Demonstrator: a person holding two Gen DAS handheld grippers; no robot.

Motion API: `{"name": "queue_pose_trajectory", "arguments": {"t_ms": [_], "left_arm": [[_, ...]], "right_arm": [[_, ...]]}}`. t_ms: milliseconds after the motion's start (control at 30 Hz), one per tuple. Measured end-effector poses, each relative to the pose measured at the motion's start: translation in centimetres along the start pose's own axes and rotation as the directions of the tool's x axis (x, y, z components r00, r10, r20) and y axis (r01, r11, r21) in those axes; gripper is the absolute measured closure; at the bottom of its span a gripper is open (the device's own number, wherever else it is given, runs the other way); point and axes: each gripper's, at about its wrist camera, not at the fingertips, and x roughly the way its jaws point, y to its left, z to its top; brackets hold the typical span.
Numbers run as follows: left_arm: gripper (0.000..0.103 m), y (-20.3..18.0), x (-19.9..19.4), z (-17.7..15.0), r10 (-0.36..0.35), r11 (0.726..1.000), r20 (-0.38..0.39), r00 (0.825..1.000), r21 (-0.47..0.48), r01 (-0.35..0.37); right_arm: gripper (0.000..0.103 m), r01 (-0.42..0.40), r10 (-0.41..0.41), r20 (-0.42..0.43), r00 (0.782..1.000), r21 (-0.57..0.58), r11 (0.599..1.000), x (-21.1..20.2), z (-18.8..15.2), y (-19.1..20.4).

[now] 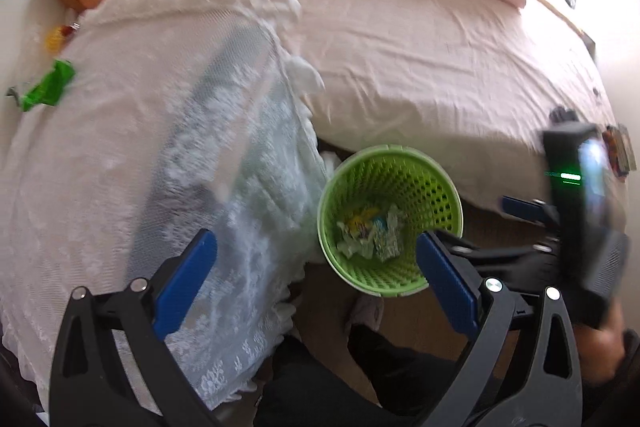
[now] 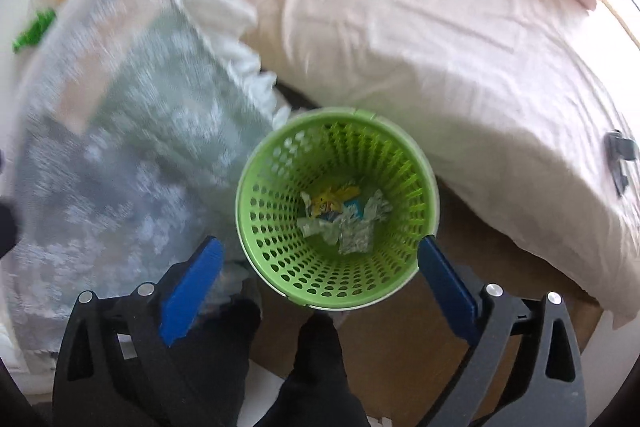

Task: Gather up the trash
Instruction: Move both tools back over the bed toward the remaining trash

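Several crumpled wrappers (image 2: 340, 219) fill green basket (image 2: 272, 259).

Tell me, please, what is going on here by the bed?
A person is collecting trash with two handheld grippers. The right gripper hangs over the green basket, jaws wide and empty; crumpled wrappers lie at the bottom. The left gripper is also open and empty. A green wrapper remains on the lace cover.

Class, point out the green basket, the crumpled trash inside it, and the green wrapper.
green basket (image 2: 280, 247), right wrist view, inner wall.
crumpled trash (image 2: 352, 239), right wrist view, silvery piece.
green wrapper (image 1: 50, 87), left wrist view, its middle.
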Motion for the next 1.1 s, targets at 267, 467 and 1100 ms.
{"name": "queue_pose_trajectory", "arguments": {"t_ms": [267,467,1100], "left_arm": [[0.008,3.3,-4.8,0.9,-0.002,0.998,0.094,0.996,-0.055,0.007],[0.008,6.3,-7.0,1.4,-0.035,0.992,0.120,0.992,-0.117,0.049],[0.008,21.6,-8.5,-1.8,0.070,0.955,0.125,0.990,-0.295,-0.031]], "right_arm": [[0.003,-0.034,0.017,0.198,0.980,0.084,0.996,-11.7,-1.2,-0.8],[0.003,-0.052,0.033,0.268,0.963,0.061,0.997,-15.7,-0.2,1.4],[0.003,-0.143,0.163,0.201,0.966,-0.113,0.983,-12.2,4.1,17.9]]}}
